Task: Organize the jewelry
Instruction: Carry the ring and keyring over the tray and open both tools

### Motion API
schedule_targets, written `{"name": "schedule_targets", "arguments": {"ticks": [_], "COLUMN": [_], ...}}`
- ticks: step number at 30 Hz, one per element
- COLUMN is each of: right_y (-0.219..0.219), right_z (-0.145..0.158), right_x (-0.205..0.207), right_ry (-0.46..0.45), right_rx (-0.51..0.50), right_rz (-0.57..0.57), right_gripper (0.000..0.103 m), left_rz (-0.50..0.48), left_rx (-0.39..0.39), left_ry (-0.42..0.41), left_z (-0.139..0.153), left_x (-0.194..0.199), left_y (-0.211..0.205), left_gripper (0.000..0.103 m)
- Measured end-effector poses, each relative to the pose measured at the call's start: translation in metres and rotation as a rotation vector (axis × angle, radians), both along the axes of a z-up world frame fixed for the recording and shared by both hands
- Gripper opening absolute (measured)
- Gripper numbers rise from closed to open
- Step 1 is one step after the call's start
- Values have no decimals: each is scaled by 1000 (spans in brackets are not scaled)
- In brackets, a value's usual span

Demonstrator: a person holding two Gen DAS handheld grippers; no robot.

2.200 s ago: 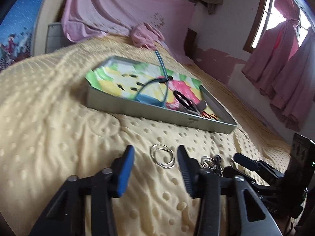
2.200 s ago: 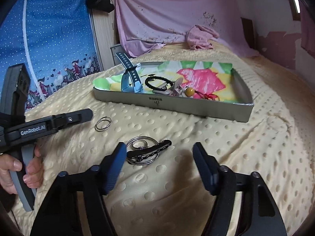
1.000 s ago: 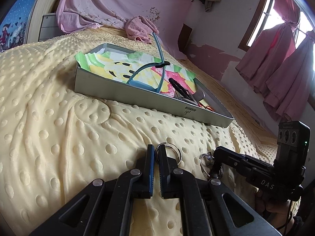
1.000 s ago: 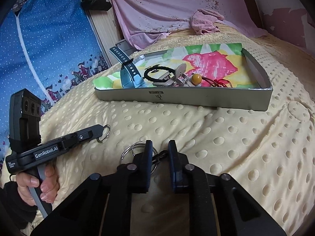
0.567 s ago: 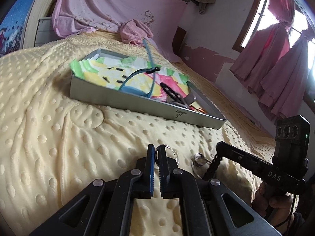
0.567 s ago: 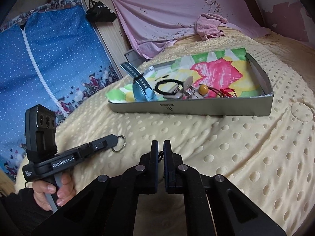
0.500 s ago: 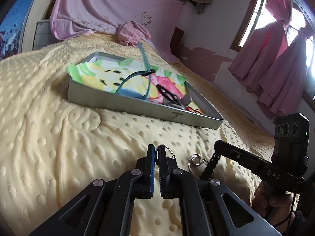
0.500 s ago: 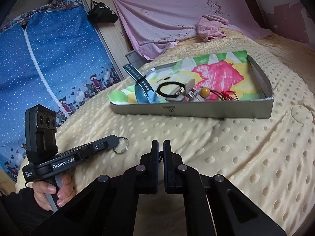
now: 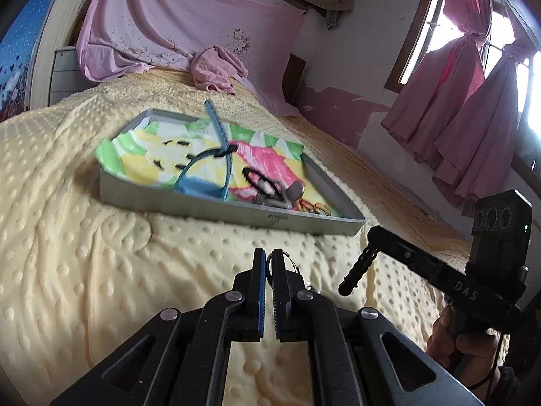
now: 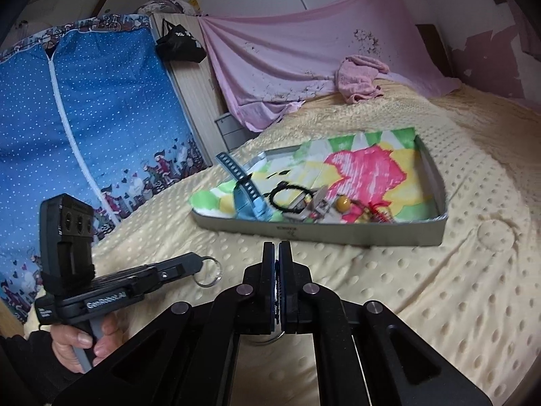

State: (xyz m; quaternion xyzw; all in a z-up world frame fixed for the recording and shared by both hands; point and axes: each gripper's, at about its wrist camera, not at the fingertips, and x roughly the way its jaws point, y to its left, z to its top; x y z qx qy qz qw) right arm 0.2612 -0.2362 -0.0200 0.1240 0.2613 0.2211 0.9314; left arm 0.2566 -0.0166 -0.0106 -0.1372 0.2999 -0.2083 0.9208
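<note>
My left gripper [image 9: 267,253] is shut on a pair of silver rings [image 9: 287,260] and holds them above the yellow blanket; the rings also show in the right wrist view [image 10: 209,271] at its tip. My right gripper [image 10: 278,248] is shut on a black hair clip [image 9: 358,269] that hangs from its tip above the blanket in the left wrist view. A grey metal tray [image 9: 216,204] with a colourful lining lies ahead. It holds a blue watch strap [image 10: 245,187], a black bracelet [image 10: 287,194], an amber bead [image 10: 343,203] and other small pieces.
The dotted yellow blanket [image 9: 84,253] covers the whole bed. A pink cloth [image 9: 216,67] lies at the far end. A blue dotted curtain [image 10: 84,118] stands to the left, pink window curtains [image 9: 466,108] to the right. The tray's front wall [image 10: 321,230] faces both grippers.
Both grippers closed on their items, the rings and the hair clip, and lifted them off the blanket. They now sit higher and nearer the tray.
</note>
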Motion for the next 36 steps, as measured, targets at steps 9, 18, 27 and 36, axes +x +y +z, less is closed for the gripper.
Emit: {"name": "schedule_targets", "arguments": {"ticks": [9, 18, 27, 36], "right_y": [-17, -24, -23, -22], "right_z": [25, 22, 1, -4], "right_x": [49, 101, 110, 108], "right_ry": [-69, -49, 6, 38], "right_rx": [-4, -73, -85, -130], "right_rz": [-82, -164, -170, -198], "right_gripper": [2, 2, 3, 4], "left_rz": [27, 83, 78, 89], "left_rx": [86, 130, 134, 148], "left_ry": [-78, -40, -2, 9], "left_z": [32, 21, 6, 3], "left_x": [51, 105, 114, 101], "left_y": [-26, -35, -42, -42], "left_gripper": [4, 4, 4, 4]}}
